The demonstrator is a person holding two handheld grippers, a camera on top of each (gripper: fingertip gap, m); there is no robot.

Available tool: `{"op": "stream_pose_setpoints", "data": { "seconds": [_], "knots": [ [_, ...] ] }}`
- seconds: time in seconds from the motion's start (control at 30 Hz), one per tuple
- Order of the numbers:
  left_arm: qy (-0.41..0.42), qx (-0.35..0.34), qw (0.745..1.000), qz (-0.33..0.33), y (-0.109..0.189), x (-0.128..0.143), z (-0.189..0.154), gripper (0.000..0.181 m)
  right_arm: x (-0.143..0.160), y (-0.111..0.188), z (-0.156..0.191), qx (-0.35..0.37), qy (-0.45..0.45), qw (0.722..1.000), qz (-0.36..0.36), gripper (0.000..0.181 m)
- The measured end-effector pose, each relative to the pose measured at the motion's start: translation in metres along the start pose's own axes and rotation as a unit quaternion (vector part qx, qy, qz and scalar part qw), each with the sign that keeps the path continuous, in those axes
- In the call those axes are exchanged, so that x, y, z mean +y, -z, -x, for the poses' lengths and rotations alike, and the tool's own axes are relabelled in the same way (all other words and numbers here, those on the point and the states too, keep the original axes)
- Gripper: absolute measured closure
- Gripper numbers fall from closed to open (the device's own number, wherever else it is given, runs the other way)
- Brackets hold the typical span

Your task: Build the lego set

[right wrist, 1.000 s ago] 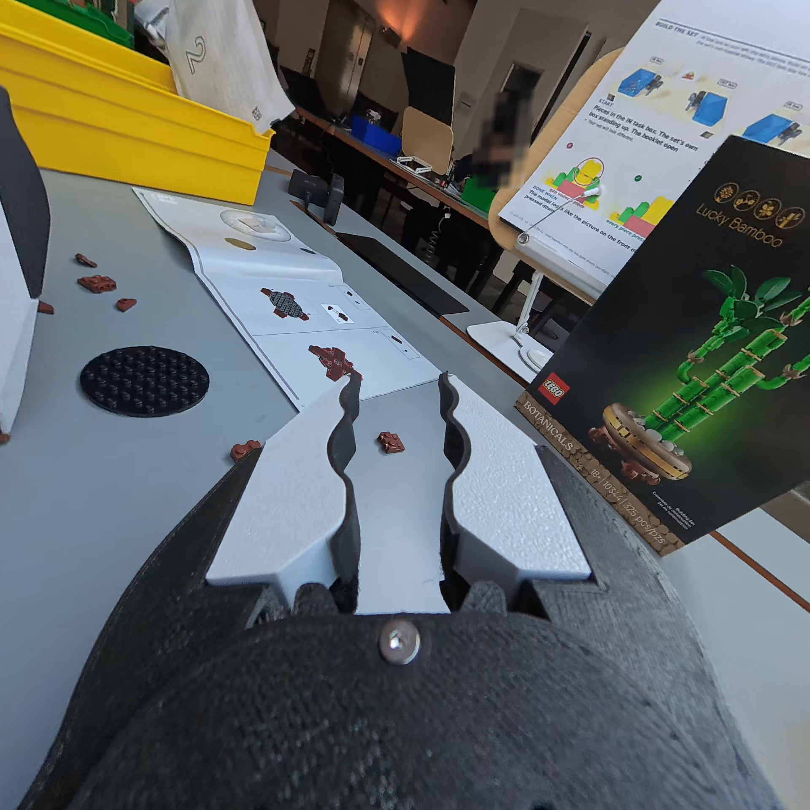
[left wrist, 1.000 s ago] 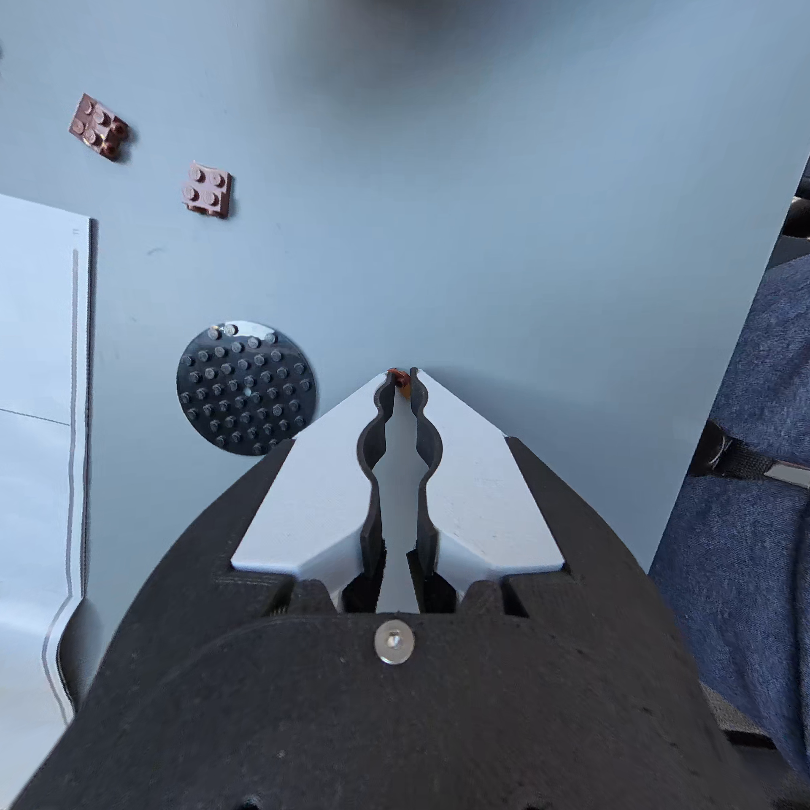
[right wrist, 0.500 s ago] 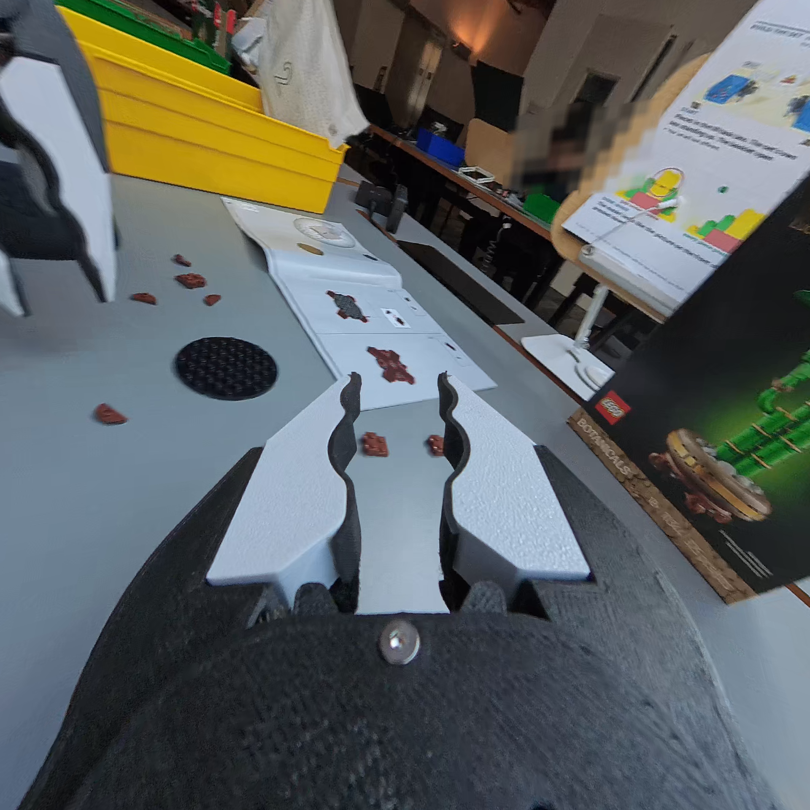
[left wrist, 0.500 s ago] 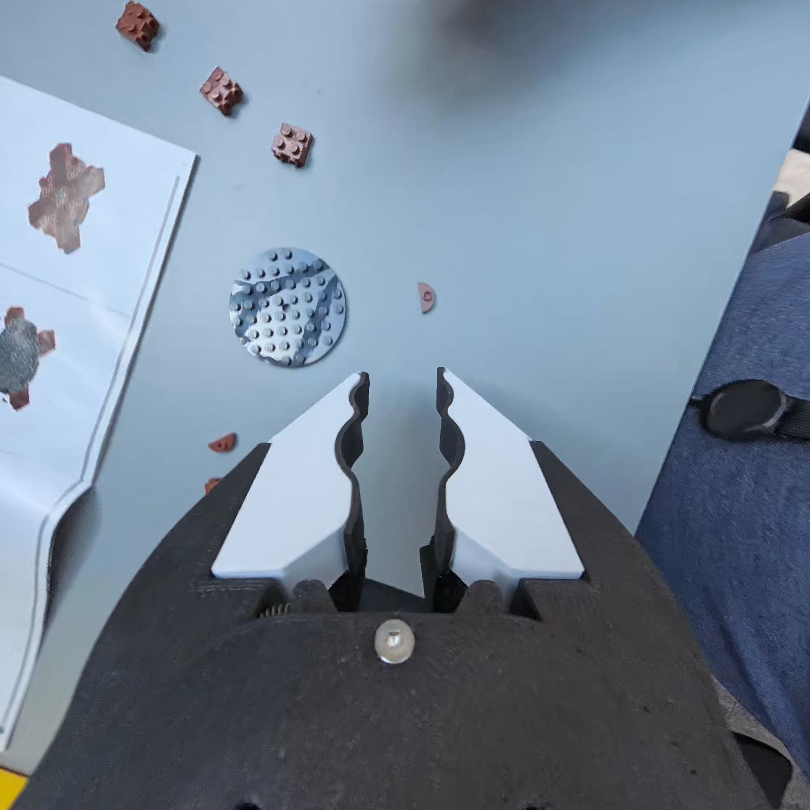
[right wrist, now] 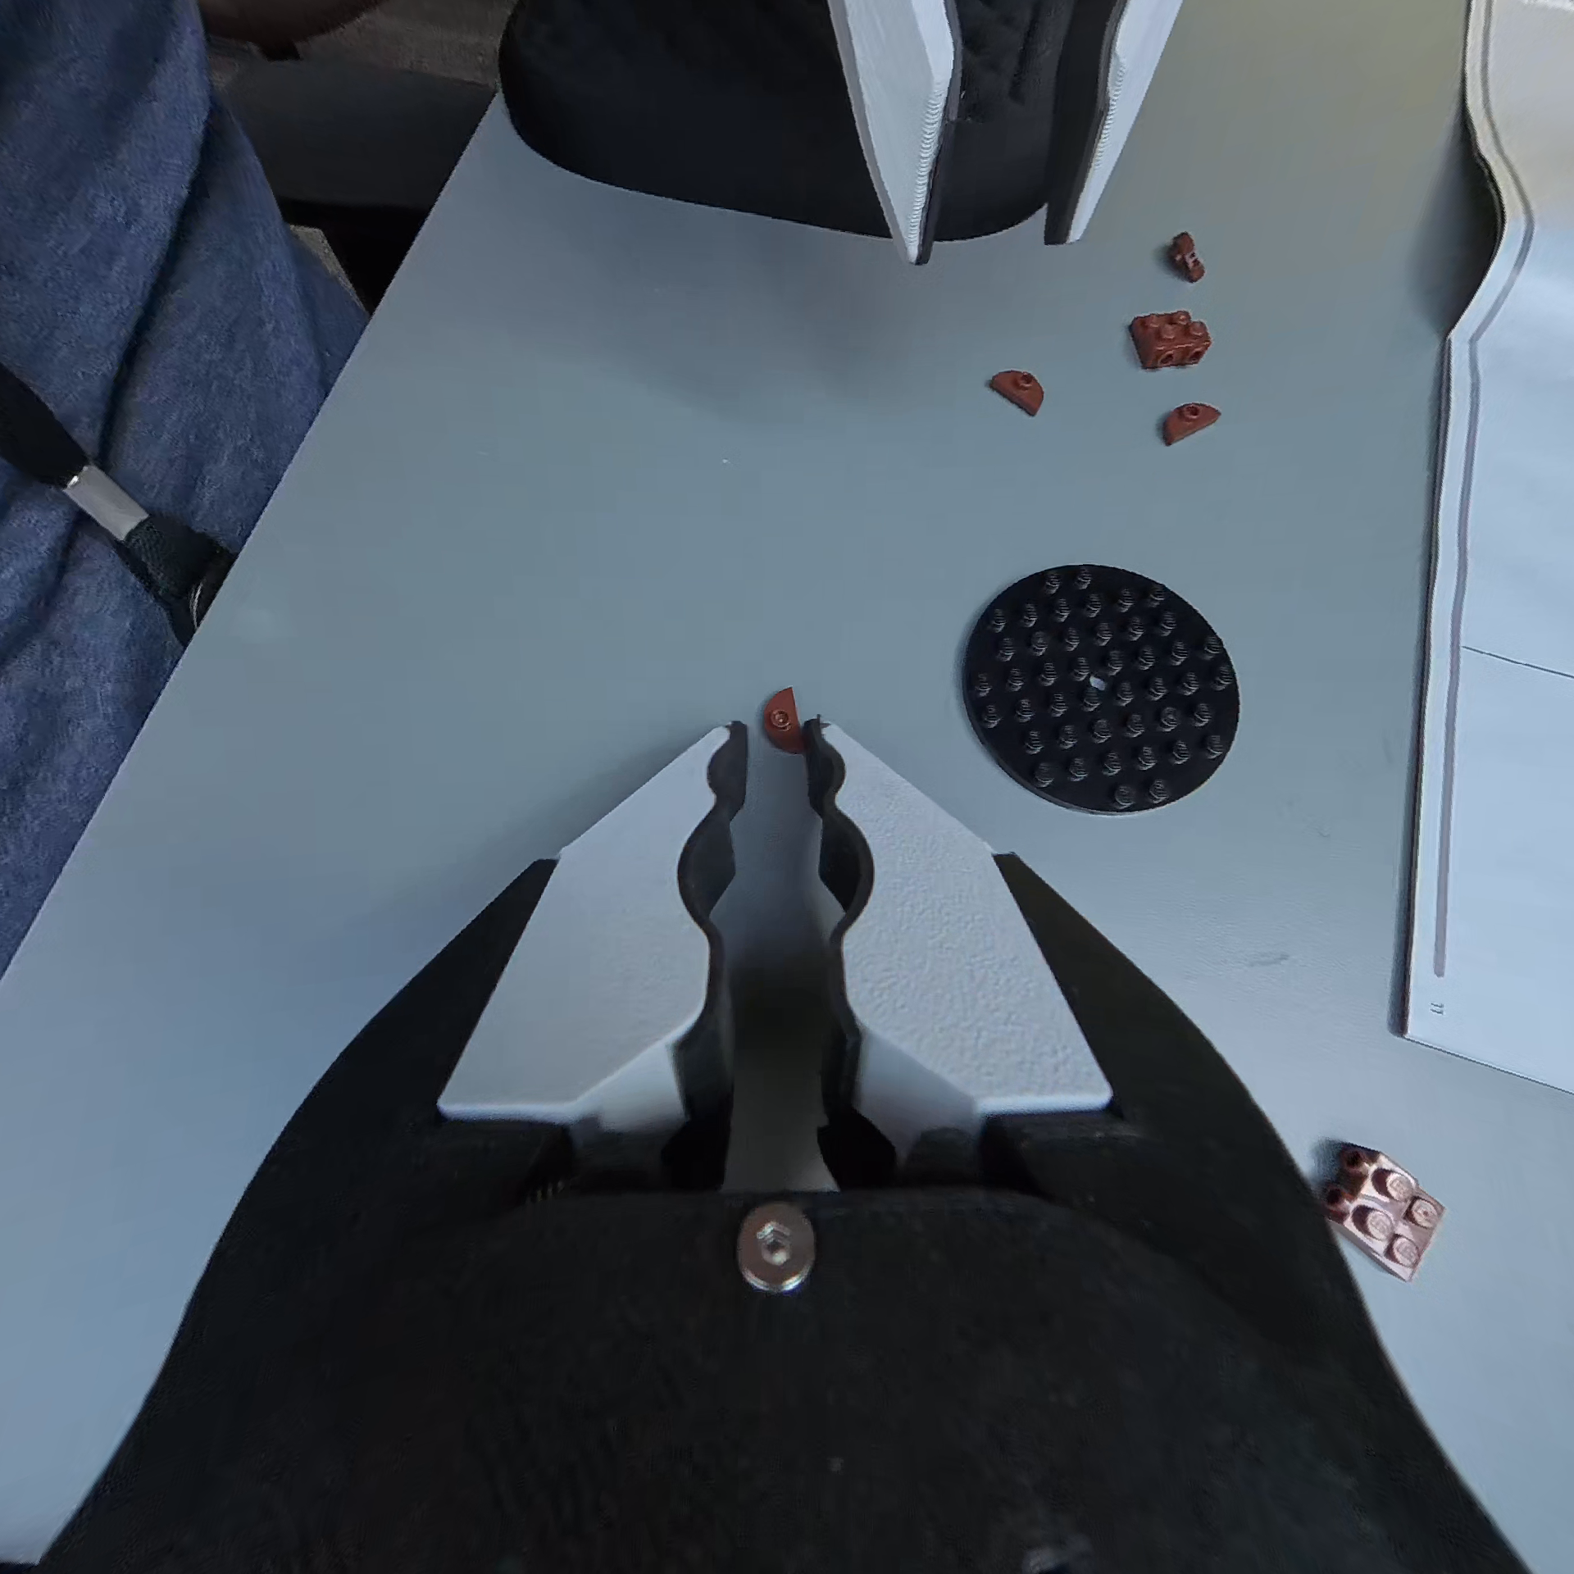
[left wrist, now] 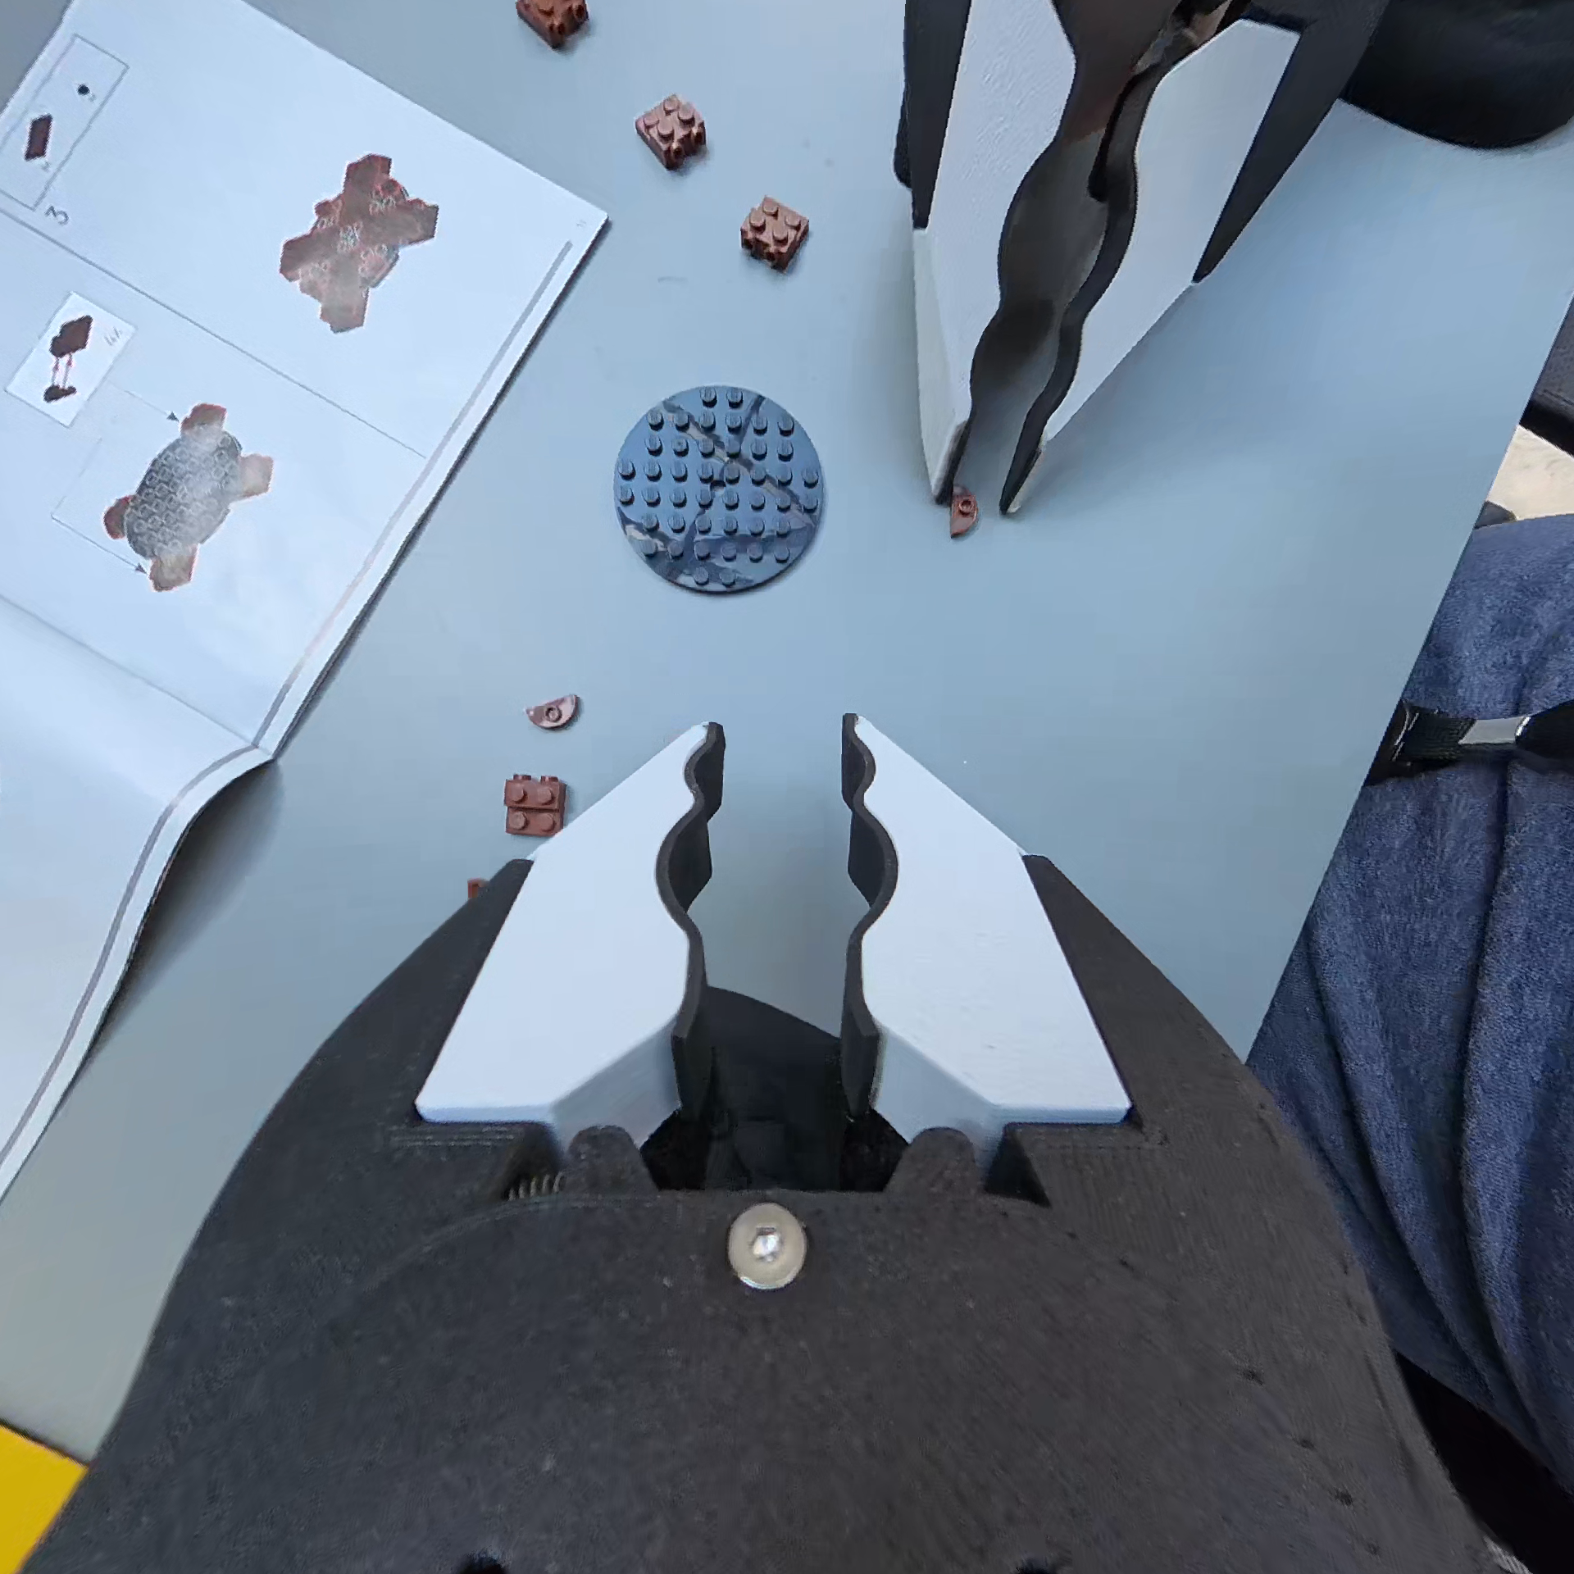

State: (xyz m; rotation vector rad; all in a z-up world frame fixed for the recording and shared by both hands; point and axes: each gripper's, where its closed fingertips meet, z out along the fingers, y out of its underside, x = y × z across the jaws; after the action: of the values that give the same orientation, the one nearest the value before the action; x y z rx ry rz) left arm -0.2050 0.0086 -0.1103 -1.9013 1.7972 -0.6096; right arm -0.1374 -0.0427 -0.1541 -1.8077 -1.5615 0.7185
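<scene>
Pick-up step: right gripper narrowly open, straddling half-round brown piece at frame centre, nothing gripped. Left gripper wide open, empty. Next: close, lift, carry to round black plate.

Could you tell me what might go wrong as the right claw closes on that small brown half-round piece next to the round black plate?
1. The half-round piece lies flat on the table, at the tips of the right claw and nearer one finger, so it may squirt out or flip.
2. Pushed sideways, it could slide toward the round black plate.
3. The table edge is close; a flicked piece might fall off.
</scene>
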Motion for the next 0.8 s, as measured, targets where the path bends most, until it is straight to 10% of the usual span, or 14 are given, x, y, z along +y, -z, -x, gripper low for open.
{"op": "stream_pose_setpoints", "data": {
  "seconds": [0.03,0.17,0.53,0.8],
  "knots": [
    [-0.003,0.001,1.0,-0.004,-0.002,-0.004,0.002,0.155,-0.001,-0.001,0.001,-0.001,-0.002,1.0,0.002,0.175],
    [-0.005,0.003,1.0,-0.028,-0.009,-0.019,0.012,0.157,-0.008,0.0,0.001,0.094,0.114,0.989,-0.002,0.175],
    [0.078,0.149,0.953,-0.251,-0.008,-0.073,-0.043,0.143,-0.081,0.077,-0.001,0.435,0.361,0.821,-0.079,0.176],
    [0.099,0.229,0.885,-0.393,0.009,-0.122,-0.064,0.164,-0.083,0.096,-0.003,0.474,0.337,0.807,-0.107,0.176]
  ]
}}
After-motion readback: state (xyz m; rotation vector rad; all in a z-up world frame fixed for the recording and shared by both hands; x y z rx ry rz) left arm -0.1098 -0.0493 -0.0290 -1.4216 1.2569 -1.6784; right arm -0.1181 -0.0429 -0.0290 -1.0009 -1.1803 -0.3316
